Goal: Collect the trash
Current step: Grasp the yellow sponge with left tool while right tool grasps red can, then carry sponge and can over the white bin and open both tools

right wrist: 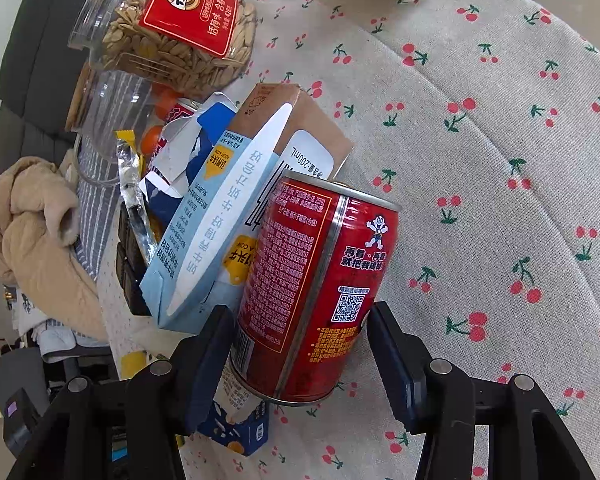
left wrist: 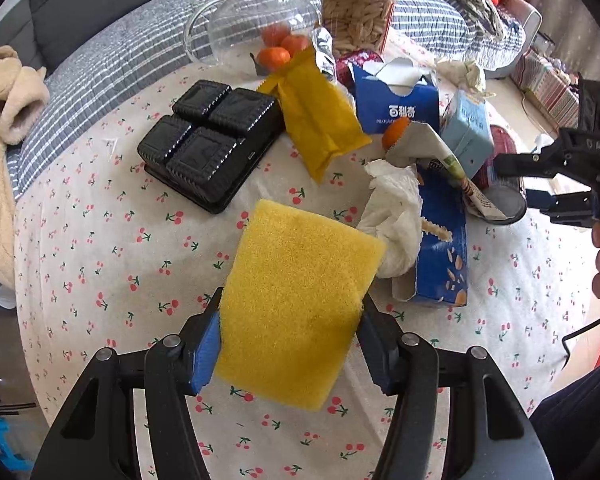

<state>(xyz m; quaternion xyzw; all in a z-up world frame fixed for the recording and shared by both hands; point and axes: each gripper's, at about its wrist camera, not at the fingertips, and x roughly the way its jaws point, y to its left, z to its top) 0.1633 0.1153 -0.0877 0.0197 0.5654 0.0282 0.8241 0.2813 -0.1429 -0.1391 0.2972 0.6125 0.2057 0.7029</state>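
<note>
The counter (left wrist: 100, 240), under a cherry-print cloth, carries a heap of litter bunched toward one side, which suits a sweep-and-gather job: a torn blue box (left wrist: 440, 248), a crumpled white tissue (left wrist: 396, 216), a yellow wrapper (left wrist: 320, 120), and a pale blue milk carton (right wrist: 212, 216) leaning against its neighbours. The black tray of moulded lids (left wrist: 212, 148), the seed jar (right wrist: 172, 40) and the glass jug (left wrist: 256, 20) look like keepers and stand apart from the pile. The left gripper (left wrist: 292, 336) pinches a yellow sponge (left wrist: 296, 304) across its short sides, lifted off the cloth, probably to wipe once the rubbish is cleared. The right gripper (right wrist: 300, 360) straddles the red can (right wrist: 316, 280) low on its body; the left pad seems to touch, the right pad shows a sliver of gap, so I judge the hold not yet firm.
</note>
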